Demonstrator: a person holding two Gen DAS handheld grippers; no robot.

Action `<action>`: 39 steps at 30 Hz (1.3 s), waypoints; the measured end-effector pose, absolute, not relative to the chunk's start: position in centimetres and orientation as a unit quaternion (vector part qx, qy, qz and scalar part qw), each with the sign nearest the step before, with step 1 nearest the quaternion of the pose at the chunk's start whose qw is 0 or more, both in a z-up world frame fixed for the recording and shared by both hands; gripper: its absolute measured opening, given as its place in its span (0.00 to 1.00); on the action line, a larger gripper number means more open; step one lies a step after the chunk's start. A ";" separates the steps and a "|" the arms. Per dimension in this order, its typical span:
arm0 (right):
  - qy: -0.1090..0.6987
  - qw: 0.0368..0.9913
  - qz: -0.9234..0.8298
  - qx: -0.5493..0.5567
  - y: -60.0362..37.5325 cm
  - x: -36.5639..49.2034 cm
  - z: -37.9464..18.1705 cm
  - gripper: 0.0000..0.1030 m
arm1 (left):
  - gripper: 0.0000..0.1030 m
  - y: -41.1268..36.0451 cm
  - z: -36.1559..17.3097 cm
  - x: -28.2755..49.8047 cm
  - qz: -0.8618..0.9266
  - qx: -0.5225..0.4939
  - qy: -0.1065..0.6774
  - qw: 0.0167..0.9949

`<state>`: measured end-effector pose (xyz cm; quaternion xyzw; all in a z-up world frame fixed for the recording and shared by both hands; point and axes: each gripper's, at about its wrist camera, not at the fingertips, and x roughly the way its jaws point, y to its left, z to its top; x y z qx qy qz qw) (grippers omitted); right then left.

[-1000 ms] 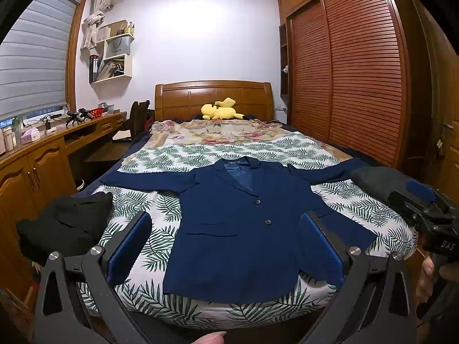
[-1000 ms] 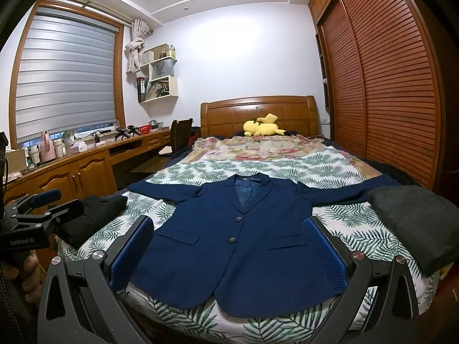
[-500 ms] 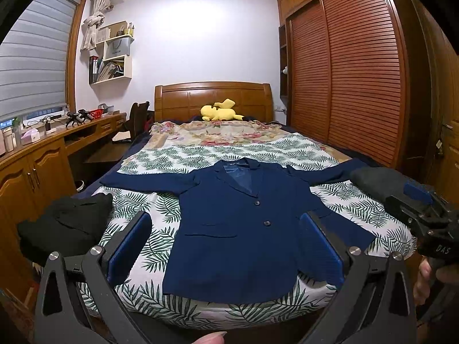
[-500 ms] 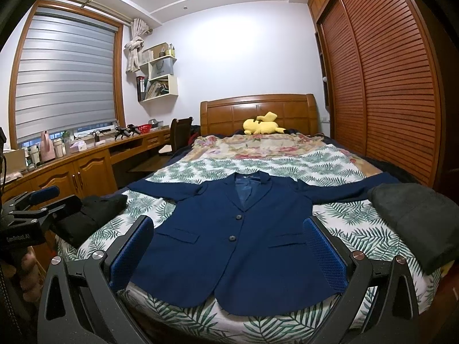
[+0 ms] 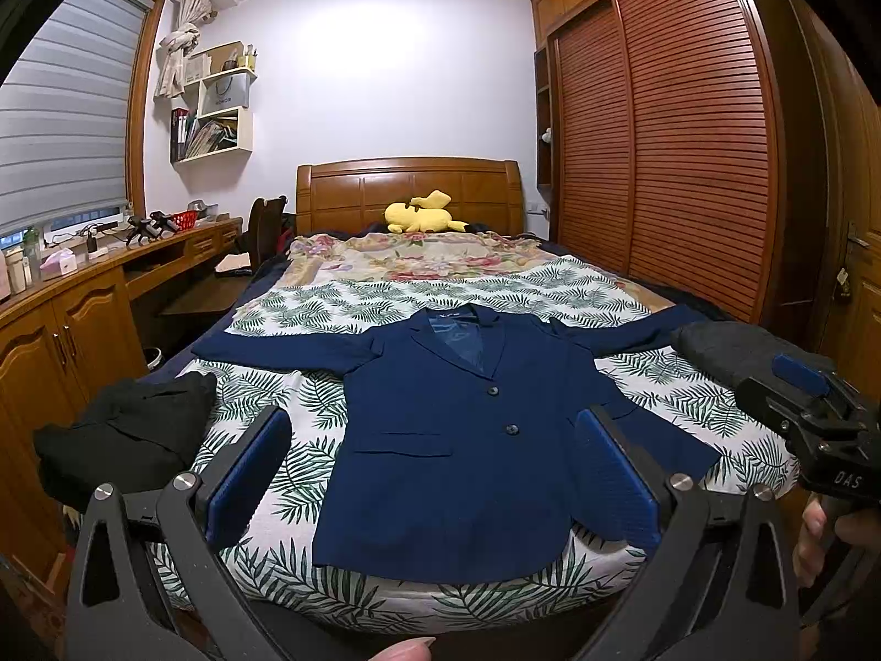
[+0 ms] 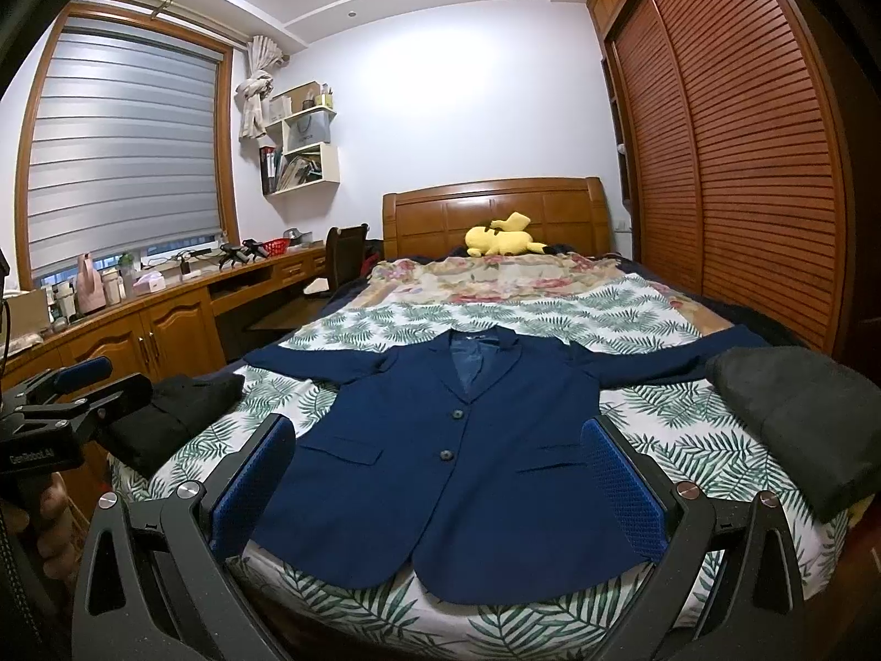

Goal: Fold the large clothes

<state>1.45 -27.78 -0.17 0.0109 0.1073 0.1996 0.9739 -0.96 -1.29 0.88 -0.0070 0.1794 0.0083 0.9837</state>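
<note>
While both tools hang above the foot of the bed [image 5: 341, 303], the navy jacket [image 5: 468, 440] lies flat on the leaf-print cover ahead of them, front up, two buttons done, sleeves spread out to either side. Left tool [image 5: 435, 473] — fingers wide apart, nothing between them — frames the jacket's lower half from above the hem without touching it. Right tool [image 6: 440, 485] is likewise spread wide and empty, its blue pads [image 6: 622, 490] seen over the jacket's pockets. A folded black garment [image 5: 126, 435] sits at the bed's left corner, well clear of the jacket; a dark grey folded one [image 6: 798, 418] rests on the right edge, just beside the right sleeve end — whether they touch is unclear.
</note>
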 end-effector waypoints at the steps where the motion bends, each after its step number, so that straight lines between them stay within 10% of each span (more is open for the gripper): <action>1: 0.107 0.974 0.199 0.011 -27.8 1.4 -0.2 1.00 | 1.00 -1.3 0.9 -1.0 0.008 -0.007 0.179 0.984; 39: 0.136 0.970 0.199 0.009 -27.2 3.0 -1.2 1.00 | 1.00 0.1 -1.1 1.8 0.013 -0.015 0.222 0.975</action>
